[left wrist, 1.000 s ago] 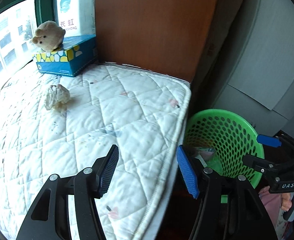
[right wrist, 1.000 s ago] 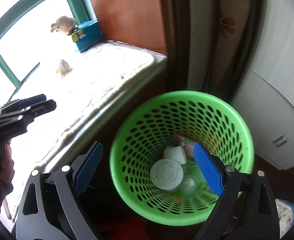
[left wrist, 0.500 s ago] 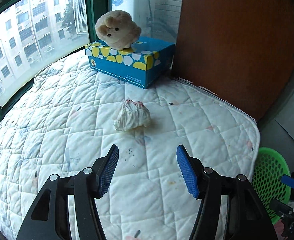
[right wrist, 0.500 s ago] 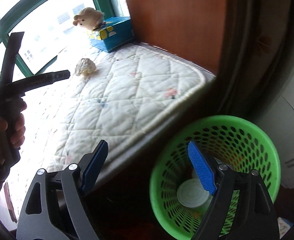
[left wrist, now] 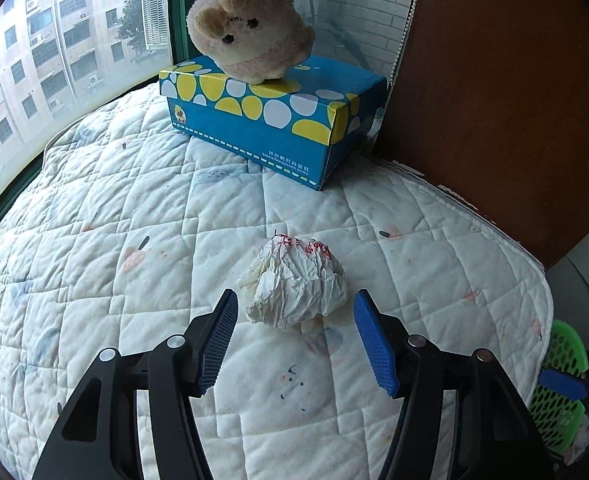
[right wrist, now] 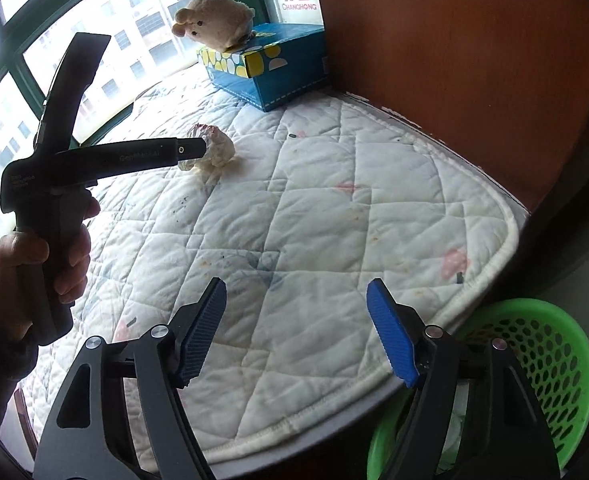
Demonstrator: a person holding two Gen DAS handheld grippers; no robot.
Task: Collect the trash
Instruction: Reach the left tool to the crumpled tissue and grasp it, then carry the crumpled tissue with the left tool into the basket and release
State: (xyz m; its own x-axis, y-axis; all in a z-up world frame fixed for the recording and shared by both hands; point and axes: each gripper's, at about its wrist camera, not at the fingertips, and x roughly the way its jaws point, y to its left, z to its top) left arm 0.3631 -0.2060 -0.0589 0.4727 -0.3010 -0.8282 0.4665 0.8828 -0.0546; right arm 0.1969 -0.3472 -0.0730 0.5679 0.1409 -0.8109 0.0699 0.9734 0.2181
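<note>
My left gripper (left wrist: 294,334) hangs open over the quilted mat (left wrist: 134,240), the crumpled paper ball (left wrist: 296,286) lying just ahead between its 2 pads, untouched, toward the mat's far edge. My right gripper (right wrist: 296,330) is closing on nothing above the mat's near edge, beside the green basket (right wrist: 550,364).

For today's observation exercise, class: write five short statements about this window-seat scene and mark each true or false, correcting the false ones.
1. A plush toy sits on the blue box. True.
2. The crumpled paper ball lies in the green basket. False: it lies on the quilted pad.
3. The left gripper is clamped on the ball. False: its fingers stand apart, short of it.
4. The right gripper holds nothing. True.
5. The basket stands on the pad. False: it stands beside and below its edge.
</note>
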